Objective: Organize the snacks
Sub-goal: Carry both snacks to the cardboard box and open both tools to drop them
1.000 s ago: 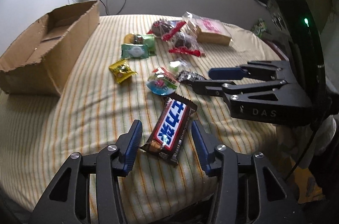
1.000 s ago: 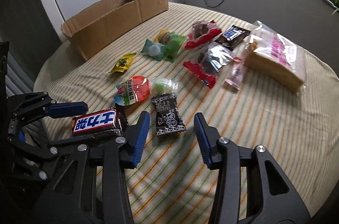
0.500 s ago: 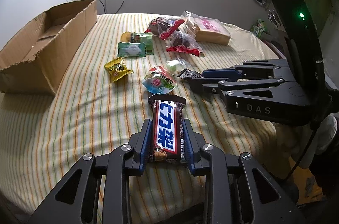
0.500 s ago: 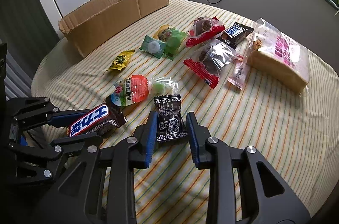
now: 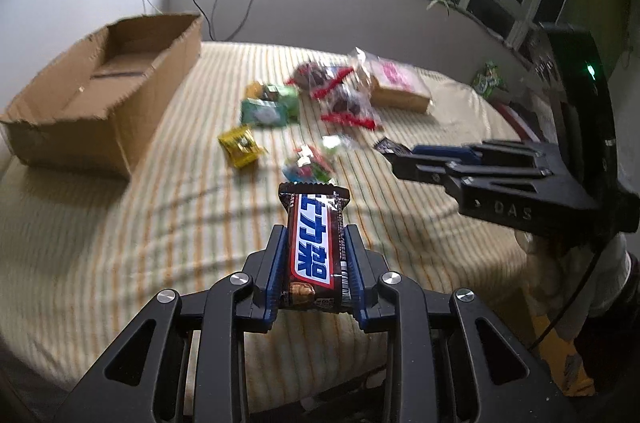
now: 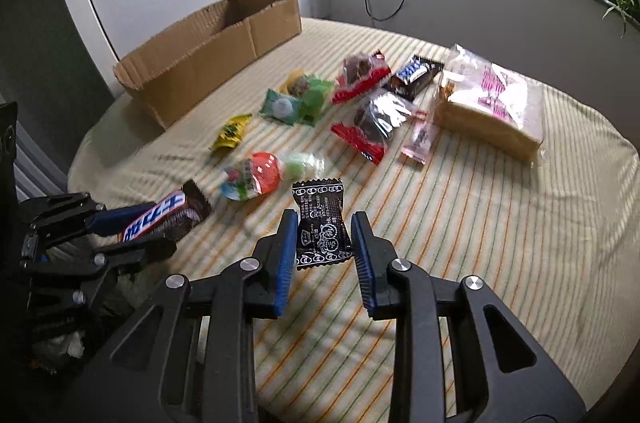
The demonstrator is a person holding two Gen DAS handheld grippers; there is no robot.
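Left tongs [image 5: 316, 263]: clamped on the chocolate bar [image 5: 314, 247], pads along its long edges, wrapper end jutting forward; clear of the cloth, ready for carrying.
Right tongs [image 6: 325, 243]: clamped on the black candy packet [image 6: 322, 223], gripped at its lower half, top seal free above the pads.
Jaw motion: both pairs lately closing, now settled on their items.
Cardboard box [image 5: 100, 95]: open-topped, at the far left edge of the bench [image 5: 120, 243]; apparently empty; likely destination for the snacks.
Remaining snacks: loose in the middle of the bench — yellow sachet [image 5: 240, 147], green packets [image 5: 266, 107], red-trimmed bags [image 5: 344, 103], wrapped cake slice [image 5: 396, 87] toward the far right edge.
Left view only: box interior; right tongs seen side-on, packet tip peeping out.
Right view only: small dark bar [image 6: 414, 77] and pink sachet [image 6: 418, 141] beside the cake; printing on the black packet; left tongs in profile with bar protruding.
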